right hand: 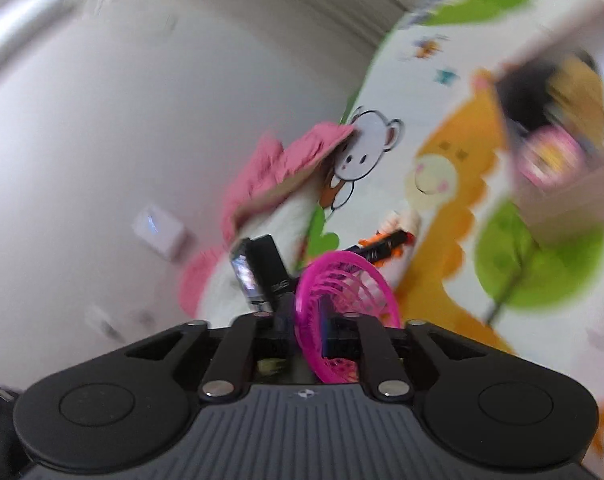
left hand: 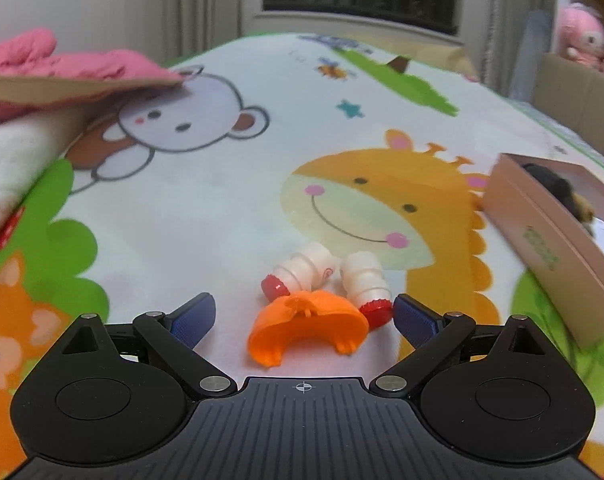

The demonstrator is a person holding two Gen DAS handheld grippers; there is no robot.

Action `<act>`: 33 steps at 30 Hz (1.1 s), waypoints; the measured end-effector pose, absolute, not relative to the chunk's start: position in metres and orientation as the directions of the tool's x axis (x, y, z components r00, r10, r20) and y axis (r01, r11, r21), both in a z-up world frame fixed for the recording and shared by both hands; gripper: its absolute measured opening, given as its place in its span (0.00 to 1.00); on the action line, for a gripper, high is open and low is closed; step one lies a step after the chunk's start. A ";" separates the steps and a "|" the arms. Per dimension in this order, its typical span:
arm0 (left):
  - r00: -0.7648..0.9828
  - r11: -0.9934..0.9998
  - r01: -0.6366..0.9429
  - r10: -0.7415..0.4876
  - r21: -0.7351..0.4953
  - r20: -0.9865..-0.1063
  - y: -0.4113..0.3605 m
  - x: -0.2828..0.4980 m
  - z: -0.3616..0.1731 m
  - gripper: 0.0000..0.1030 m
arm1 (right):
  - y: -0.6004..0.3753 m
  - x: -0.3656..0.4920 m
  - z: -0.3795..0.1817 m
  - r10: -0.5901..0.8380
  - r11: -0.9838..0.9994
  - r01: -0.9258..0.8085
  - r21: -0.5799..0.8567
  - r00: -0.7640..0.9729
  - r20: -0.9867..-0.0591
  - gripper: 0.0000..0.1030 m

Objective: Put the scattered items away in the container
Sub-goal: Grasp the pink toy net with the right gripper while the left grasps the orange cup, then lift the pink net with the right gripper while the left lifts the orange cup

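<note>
Left wrist view, from left to right. A pink cloth (left hand: 42, 56) lay on a cardboard flap (left hand: 74, 88) at the far left edge of the cartoon mat (left hand: 190, 208). The left gripper (left hand: 303, 314) stood with its jaws wide apart, low over the mat, gripping nothing. Between its blue pads (left hand: 194, 320) lay an orange cap (left hand: 302, 328), open side toward the camera, and just behind it two white bottles with red caps (left hand: 329, 276), touching the orange cap. The right-hand bottle's red cap lay just beside the right pad; contact could not be told. At the far right the pink box (left hand: 553, 248) sat open on the mat, well apart from the toys, with dark furry items inside.

Right wrist view, blurred and tilted, from left to right. A pale wall filled the left half. The right gripper (right hand: 321, 320) had its jaws closed tight on the rim of a magenta basket (right hand: 345, 312), which stood on edge between the fingers. Beyond it the left gripper (right hand: 381, 246) showed dark over the orange cap (right hand: 381, 236). The box (right hand: 557, 140) appeared at the upper right, its contents smeared.
</note>
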State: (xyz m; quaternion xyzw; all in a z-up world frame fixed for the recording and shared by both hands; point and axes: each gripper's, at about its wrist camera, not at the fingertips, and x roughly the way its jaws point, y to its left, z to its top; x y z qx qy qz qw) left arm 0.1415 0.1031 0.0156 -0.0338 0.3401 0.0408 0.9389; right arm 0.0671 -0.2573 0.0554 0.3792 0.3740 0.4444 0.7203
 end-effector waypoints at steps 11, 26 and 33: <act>0.790 0.998 -0.039 0.059 0.046 -0.611 0.067 0.115 0.026 0.61 | -0.348 0.034 0.034 0.564 0.772 -0.175 0.611 0.633 -0.530 0.59; 0.726 0.935 0.353 -0.250 0.035 -0.641 -0.027 0.009 0.021 0.82 | -0.291 0.028 0.033 0.136 0.985 -0.043 0.166 0.788 -0.600 0.86; 0.807 0.969 0.215 -0.107 0.120 -0.581 -0.010 0.023 0.028 0.92 | -0.260 0.034 0.011 0.111 0.994 -0.091 0.064 0.775 -0.623 0.66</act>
